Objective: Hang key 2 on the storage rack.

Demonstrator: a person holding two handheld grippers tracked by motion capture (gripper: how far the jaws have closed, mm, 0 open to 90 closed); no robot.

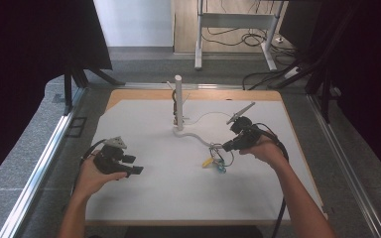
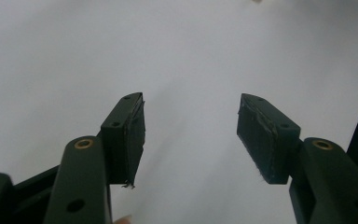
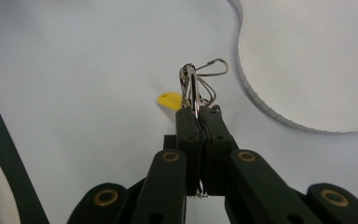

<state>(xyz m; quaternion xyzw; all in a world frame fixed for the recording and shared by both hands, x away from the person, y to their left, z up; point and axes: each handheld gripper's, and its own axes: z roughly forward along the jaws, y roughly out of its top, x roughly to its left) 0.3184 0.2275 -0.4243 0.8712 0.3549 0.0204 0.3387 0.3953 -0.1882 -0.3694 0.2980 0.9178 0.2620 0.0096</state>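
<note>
Two tools | right tool (image 3: pixel 196 112) clenched on key ring (image 3: pixel 196 81) | left tool (image 2: pixel 191 135) released, empty

I see a white surface (image 1: pixel 168 193), a white upright post (image 1: pixel 178 101) on its curved base near the far edge, a white desk frame (image 1: pixel 235 22) beyond, cables (image 1: pixel 238 37) on the floor

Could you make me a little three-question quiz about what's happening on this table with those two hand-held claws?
1. True or false: the left claw is open with nothing in it.
2. What does the right claw pinch? A) a pen B) a bunch of metal rings C) a cup
3. What colour is the small tag beside the rings?

Key: 1 true; 2 B; 3 yellow.
</note>
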